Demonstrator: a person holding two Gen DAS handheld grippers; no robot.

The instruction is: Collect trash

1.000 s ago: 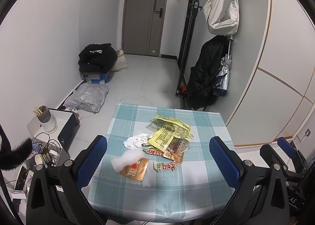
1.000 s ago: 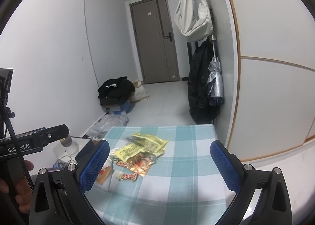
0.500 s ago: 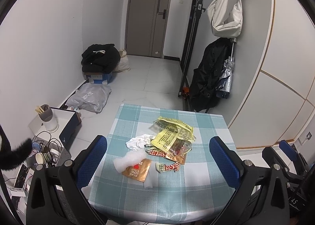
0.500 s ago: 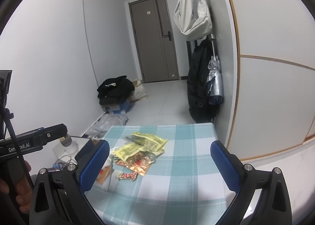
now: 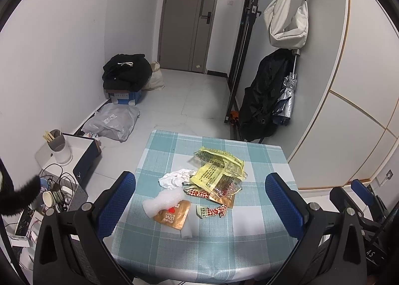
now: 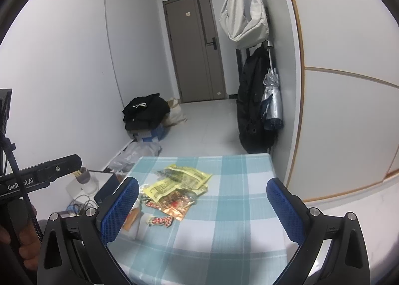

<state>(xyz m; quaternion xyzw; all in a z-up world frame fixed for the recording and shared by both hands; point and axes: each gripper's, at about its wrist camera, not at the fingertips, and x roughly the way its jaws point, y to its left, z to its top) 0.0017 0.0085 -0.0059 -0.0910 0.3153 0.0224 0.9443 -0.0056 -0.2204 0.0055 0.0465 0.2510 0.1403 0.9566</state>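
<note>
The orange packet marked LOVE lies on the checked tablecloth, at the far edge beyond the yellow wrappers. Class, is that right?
Not quite. The orange packet does lie on the checked tablecloth, but on the near side, in front of the yellow wrappers. The left wrist view shows it.

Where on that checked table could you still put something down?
The table's right side, between the yellow wrappers and the right edge, is bare, as is the near strip past the orange packet. The centre-left is crowded: tissue, foam, wrappers.
</note>
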